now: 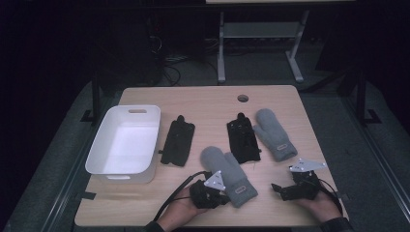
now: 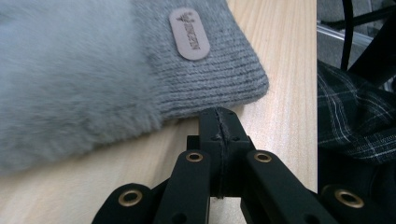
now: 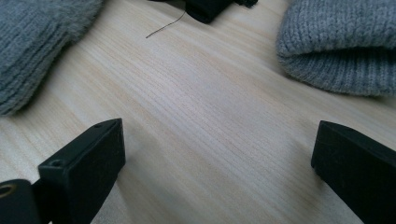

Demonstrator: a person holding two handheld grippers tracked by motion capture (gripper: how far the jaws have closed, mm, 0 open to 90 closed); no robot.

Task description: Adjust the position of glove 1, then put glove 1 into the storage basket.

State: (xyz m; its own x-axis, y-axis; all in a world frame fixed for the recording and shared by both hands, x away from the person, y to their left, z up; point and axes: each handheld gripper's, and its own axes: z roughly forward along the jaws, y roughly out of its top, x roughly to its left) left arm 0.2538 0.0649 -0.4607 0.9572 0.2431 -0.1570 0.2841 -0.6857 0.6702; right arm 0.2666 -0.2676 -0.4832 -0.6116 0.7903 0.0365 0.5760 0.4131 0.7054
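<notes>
Left hand-held gripper (image 2: 219, 122) is pressed together, empty, tip just beside the near grey mitten (image 2: 116, 70) cuff on the desk (image 2: 280, 56). I'd spread it first, then bite the ribbed cuff. Right hand-held gripper (image 3: 217, 154) sits spread wide nearby.

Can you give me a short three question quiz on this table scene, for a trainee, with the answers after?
1. True or false: the white bin has a glove in it.
2. Which gripper has its jaws closed: A) left gripper, B) right gripper?
3. Fill in: the left gripper's tip sits just short of the cuff of a grey ____.

Key: 1. False; the bin is empty, and the two grey mittens and two black gloves all lie on the table. 2. A; the right gripper's jaws stand wide apart over bare wood. 3. mitten.
</notes>
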